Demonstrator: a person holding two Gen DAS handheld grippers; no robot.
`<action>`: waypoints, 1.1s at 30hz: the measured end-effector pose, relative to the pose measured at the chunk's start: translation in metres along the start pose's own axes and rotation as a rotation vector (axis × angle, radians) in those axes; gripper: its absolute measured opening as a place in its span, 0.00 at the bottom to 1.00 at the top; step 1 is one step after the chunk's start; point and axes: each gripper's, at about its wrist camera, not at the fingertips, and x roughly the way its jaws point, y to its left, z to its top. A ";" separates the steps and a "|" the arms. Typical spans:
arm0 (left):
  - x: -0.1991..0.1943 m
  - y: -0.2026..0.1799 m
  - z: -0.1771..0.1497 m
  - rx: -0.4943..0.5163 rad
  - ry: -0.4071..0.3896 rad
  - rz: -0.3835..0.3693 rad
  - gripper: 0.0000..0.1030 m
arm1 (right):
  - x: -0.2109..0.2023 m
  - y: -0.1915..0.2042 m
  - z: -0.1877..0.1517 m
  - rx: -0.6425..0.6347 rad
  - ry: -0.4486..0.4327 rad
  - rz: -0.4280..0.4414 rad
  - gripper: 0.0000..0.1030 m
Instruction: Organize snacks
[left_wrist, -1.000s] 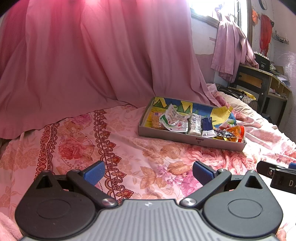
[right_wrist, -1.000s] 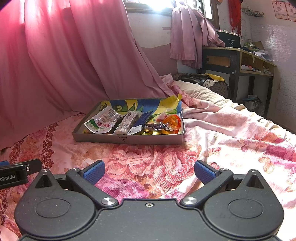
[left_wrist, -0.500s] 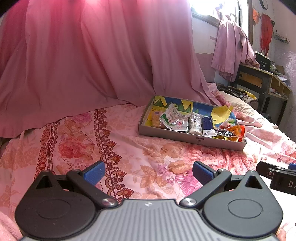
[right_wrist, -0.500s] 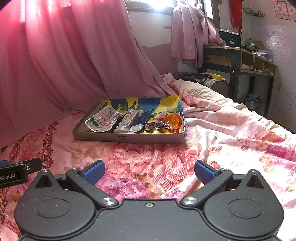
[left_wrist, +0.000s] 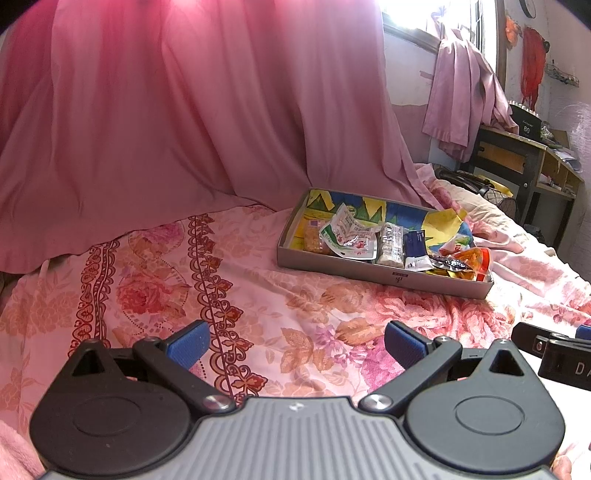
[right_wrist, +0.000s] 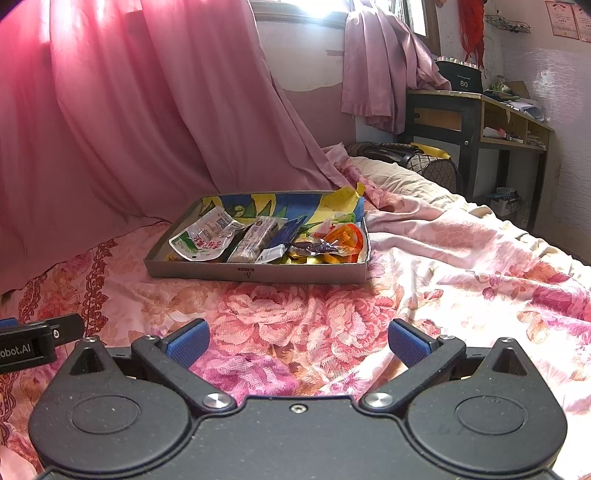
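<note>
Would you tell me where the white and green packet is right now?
In both views the white and green packet lies in the tray, at the left end, beside the clear-wrapped bar.

A tray (right_wrist: 255, 274) sits on the bed (right_wrist: 461, 266) at twelve o'clock, snack packets (right_wrist: 201, 240) lying inside it. A curtain (right_wrist: 110, 110) hangs behind at ten o'clock. A desk (right_wrist: 476, 110) stands at two o'clock, beyond a pillow (right_wrist: 399, 177).

Ahead of the matt black plastic left claw (left_wrist: 293, 343), glossy plastic snack wrappers (left_wrist: 347, 240) fill a matt cardboard tray (left_wrist: 369, 269) on the bed's woven floral cloth (left_wrist: 258, 295).
</note>
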 end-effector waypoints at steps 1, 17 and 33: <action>0.000 0.000 0.000 0.000 0.000 0.000 1.00 | 0.000 0.000 0.000 0.000 0.000 0.000 0.99; -0.001 0.001 -0.001 0.000 0.003 0.000 1.00 | 0.000 0.001 0.001 -0.001 0.003 0.000 0.99; 0.001 0.001 0.002 0.000 0.004 0.000 1.00 | 0.001 0.001 0.000 -0.002 0.006 0.000 0.99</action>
